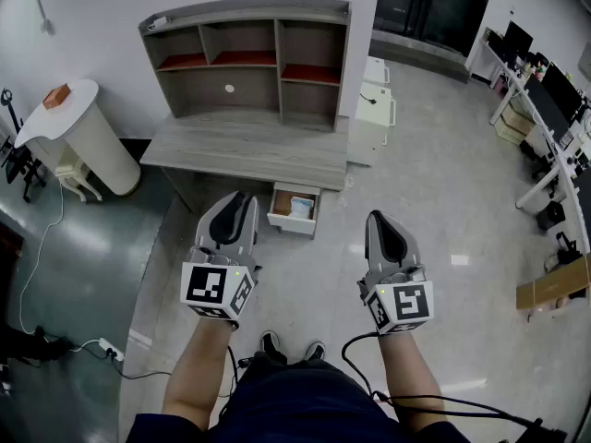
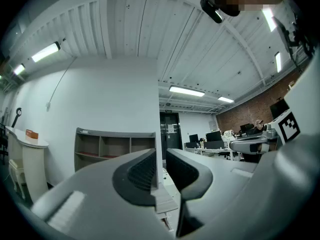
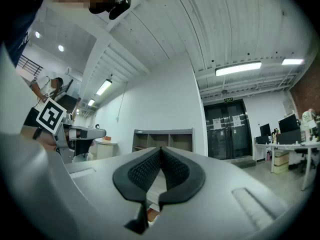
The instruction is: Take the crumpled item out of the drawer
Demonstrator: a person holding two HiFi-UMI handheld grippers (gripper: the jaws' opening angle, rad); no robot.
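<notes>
Wide bare floor (image 1: 434, 201) from 3 to 6 o'clock of the table (image 1: 249, 150); wall close behind at 12. Below the table's front edge, drawer (image 1: 294, 224) pulled open, pale crumpled item (image 1: 302, 207) inside, toward 3 o'clock. Left gripper (image 1: 242, 197) at the drawer's 9 o'clock, fingers a slit apart, empty. Right gripper (image 1: 376, 216) at 3, fingers together, empty. Crumpled item clear from the head view only.

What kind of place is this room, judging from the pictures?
Most likely an open office or laboratory workroom: white desks with black monitors stand in rows at the right, a grey wooden desk with a shelf unit stands against the white wall, and dark glass double doors lead out.
</notes>
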